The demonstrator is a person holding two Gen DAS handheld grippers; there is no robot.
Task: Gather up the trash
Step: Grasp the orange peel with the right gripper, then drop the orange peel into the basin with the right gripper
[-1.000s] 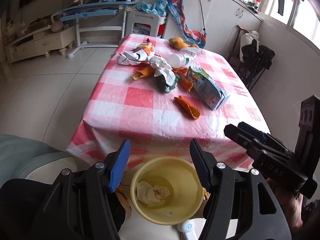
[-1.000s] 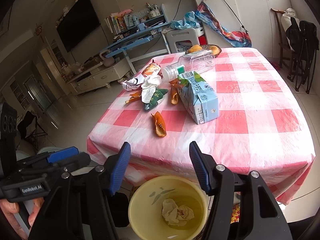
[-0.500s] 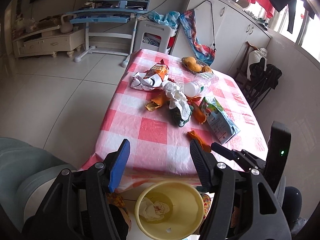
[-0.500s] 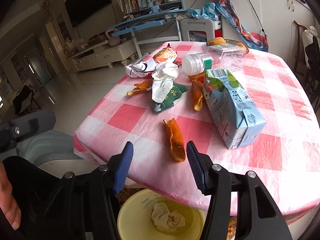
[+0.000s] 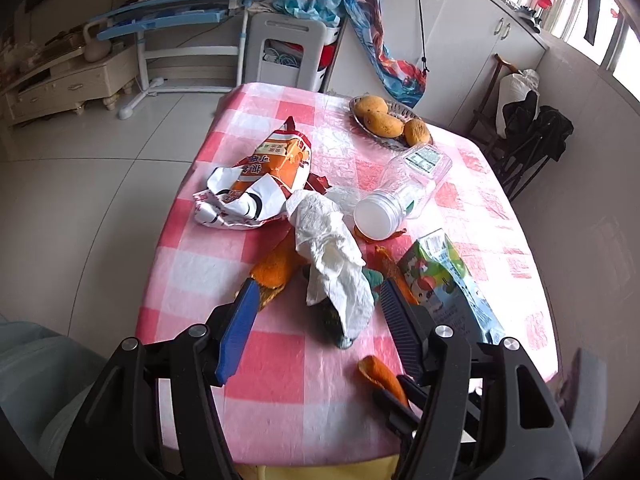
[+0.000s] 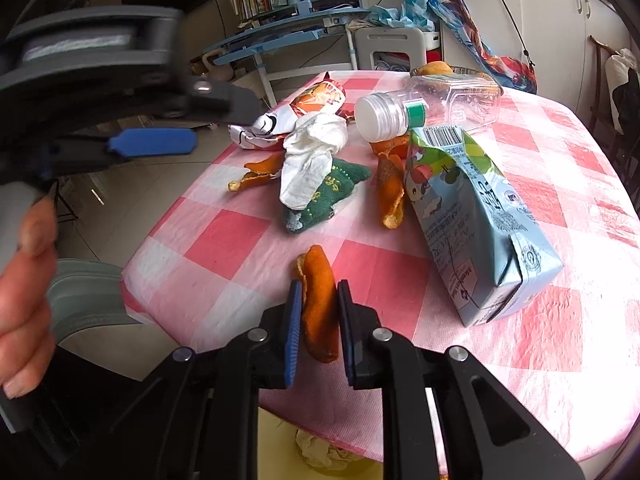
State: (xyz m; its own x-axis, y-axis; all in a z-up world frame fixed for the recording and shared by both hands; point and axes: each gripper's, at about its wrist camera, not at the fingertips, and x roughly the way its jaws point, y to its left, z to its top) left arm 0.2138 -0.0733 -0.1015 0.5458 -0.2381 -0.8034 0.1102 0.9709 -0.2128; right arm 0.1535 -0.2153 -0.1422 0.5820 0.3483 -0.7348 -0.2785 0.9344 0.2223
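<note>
Trash lies on the pink checked table (image 5: 280, 400): a white tissue (image 5: 332, 252) over a green wrapper (image 6: 332, 192), orange peels (image 5: 276, 268), a crumpled snack bag (image 5: 260, 176), a clear bottle (image 5: 404, 196) on its side and a blue carton (image 6: 476, 220). My right gripper (image 6: 318, 312) is shut on an orange peel (image 6: 320, 300) near the table's front edge; that peel also shows in the left wrist view (image 5: 380, 372). My left gripper (image 5: 316, 320) is open and empty, hovering over the tissue. The yellow bin (image 6: 360, 468) sits below the table edge, mostly hidden.
A dish of mangoes (image 5: 384, 120) stands at the far end of the table. A white stool (image 5: 292, 52) and a blue desk (image 5: 172, 20) stand beyond it. A folded chair with dark clothes (image 5: 536, 136) is at the right. Tiled floor lies to the left.
Both grippers moved forward from over the bin to above the table. My right gripper went from open to shut on the nearest orange peel. My left gripper stayed open.
</note>
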